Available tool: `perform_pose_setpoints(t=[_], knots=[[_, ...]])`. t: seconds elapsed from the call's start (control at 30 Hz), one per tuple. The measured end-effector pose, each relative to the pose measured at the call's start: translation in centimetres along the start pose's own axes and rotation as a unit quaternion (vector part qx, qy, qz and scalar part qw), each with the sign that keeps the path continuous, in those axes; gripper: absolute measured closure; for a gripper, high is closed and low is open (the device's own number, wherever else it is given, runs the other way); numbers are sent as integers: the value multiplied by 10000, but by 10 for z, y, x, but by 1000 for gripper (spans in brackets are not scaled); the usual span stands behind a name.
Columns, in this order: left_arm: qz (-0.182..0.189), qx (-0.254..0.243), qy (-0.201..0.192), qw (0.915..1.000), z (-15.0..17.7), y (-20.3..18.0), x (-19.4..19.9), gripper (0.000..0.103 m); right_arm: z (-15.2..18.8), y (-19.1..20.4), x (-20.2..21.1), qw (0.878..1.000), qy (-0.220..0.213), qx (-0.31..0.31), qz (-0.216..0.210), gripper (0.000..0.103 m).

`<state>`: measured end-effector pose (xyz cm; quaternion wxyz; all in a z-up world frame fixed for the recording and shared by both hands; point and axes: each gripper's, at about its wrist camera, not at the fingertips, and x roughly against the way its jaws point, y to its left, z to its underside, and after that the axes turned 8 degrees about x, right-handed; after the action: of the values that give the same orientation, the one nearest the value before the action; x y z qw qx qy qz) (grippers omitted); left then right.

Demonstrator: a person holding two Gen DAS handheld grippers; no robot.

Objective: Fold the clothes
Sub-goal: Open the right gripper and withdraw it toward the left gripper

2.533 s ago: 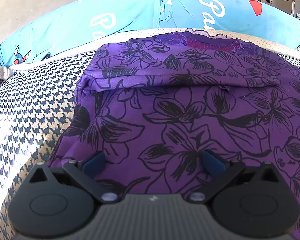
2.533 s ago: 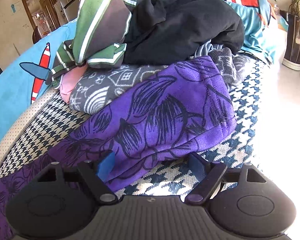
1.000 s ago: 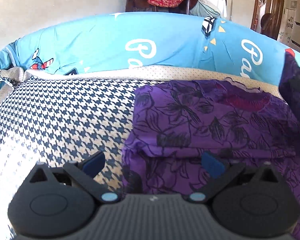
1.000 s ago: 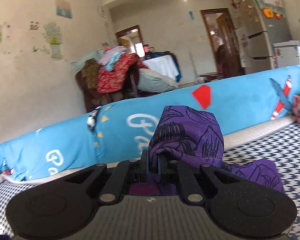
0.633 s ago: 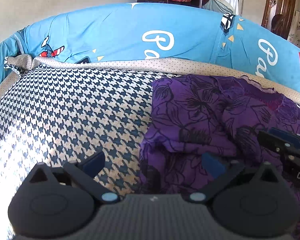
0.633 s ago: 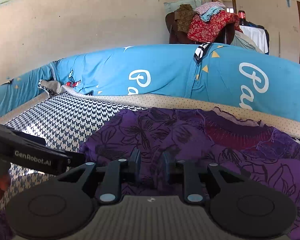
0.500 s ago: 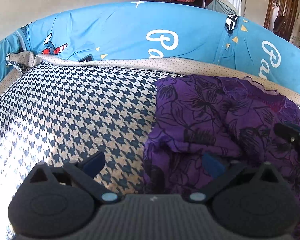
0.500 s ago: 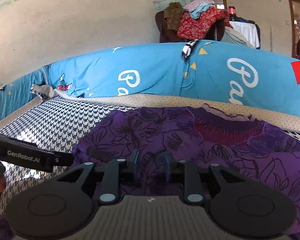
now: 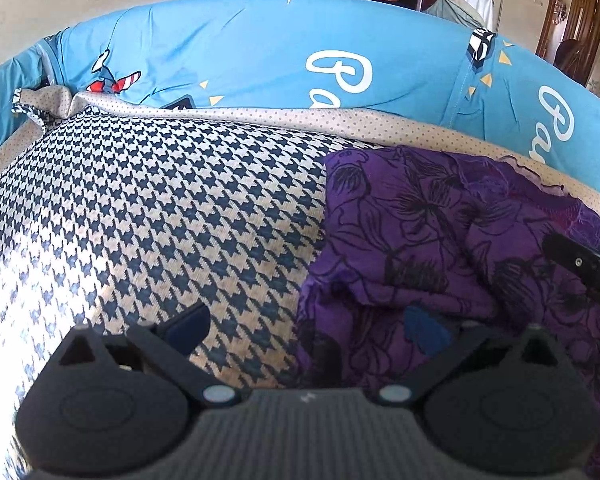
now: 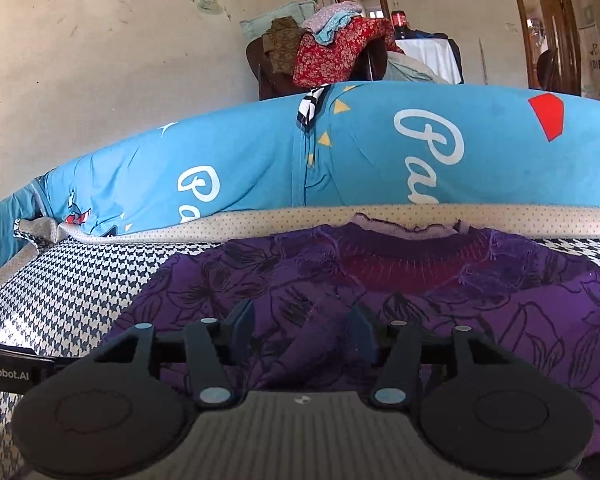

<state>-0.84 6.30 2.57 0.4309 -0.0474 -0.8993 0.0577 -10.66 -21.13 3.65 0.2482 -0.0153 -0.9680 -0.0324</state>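
Note:
A purple garment [image 9: 440, 240] with black flower outlines lies folded on the houndstooth sofa seat [image 9: 160, 220], its lace neckline [image 10: 400, 264] towards the backrest. My left gripper [image 9: 306, 328] is open. It straddles the garment's left edge, one pad over bare seat and the other over cloth. My right gripper [image 10: 302, 326] hovers low over the middle of the garment [image 10: 500, 312]. Its jaws are opening, with a loose ridge of purple cloth between the pads and nothing pinched. A black finger [image 9: 576, 264] of the right tool shows at the edge of the left wrist view.
A blue printed backrest cushion [image 10: 340, 160] runs along the far side of the seat, edged by a dotted beige strip [image 9: 300, 120]. Behind it a chair heaped with clothes [image 10: 332, 52] stands by the wall. The left tool's black bar [image 10: 8, 372] crosses the seat.
The right gripper carried a purple flap over the garment, came down and parted its jaws, letting the cloth go. The left gripper stayed open and drifted slightly left along the garment's edge.

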Motion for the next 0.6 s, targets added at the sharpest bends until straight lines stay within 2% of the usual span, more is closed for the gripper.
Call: perform_pose_setpoints(t=[0.07,0.27,0.4,0.5,0.6], knots=[[-11,22,24,10000,-1,2,-2,0,1,3,-2,9999,4,-65,-152,46],[-4,179,78,9998,-4,6,-9,0,11,19,-15,9987,210,374,-262,45],[-9,301,64,9995,-7,10,-10,0,20,31,-17,9954,402,457,-733,44],[-29,370,56,9993,-8,13,-10,0,23,45,-12,9871,475,813,-1296,44],[-82,424,12,9991,-10,16,-8,0,20,51,-4,9792,459,813,-1799,45]])
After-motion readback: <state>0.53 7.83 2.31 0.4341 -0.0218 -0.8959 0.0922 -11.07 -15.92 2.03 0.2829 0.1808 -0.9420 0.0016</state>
